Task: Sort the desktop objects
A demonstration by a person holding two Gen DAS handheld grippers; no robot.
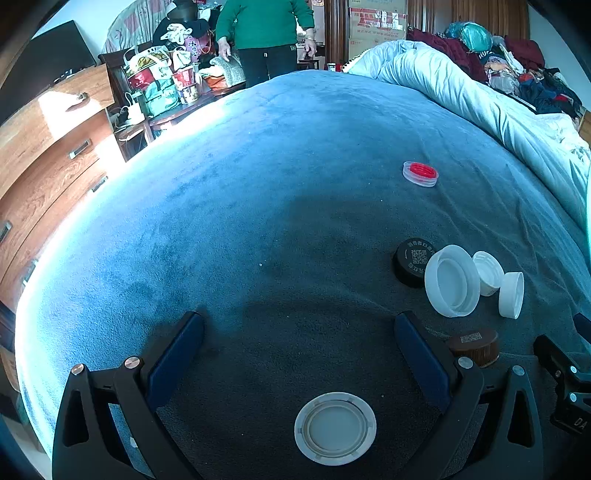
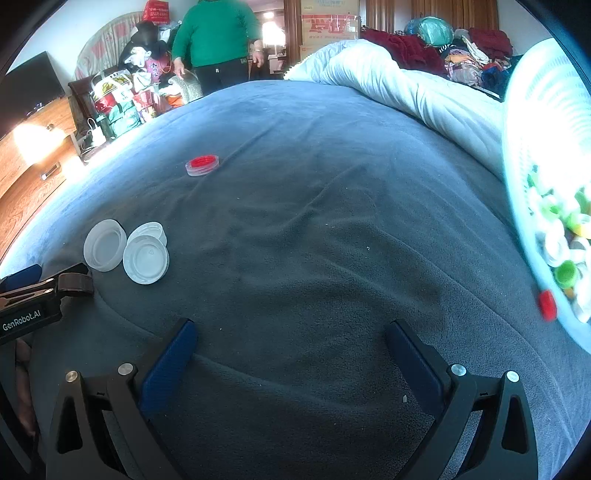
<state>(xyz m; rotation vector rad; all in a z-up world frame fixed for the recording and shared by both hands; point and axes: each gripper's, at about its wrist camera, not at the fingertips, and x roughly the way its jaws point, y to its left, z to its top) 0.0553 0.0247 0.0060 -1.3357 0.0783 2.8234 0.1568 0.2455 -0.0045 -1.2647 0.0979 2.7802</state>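
The left gripper (image 1: pixel 299 325), fingers spread wide and empty, has a white cap (image 1: pixel 335 428) lying flat on the bed (image 1: pixel 258 184) at six o'clock between them, nearer than the equally open, empty right gripper (image 2: pixel 291 332).

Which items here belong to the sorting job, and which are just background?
Job:
white caps
flat white lid
red lid
black cap
brown cap
basket of caps
left hand-held gripper, right hand-held gripper, both open

Background:
quilt
dresser
person in green
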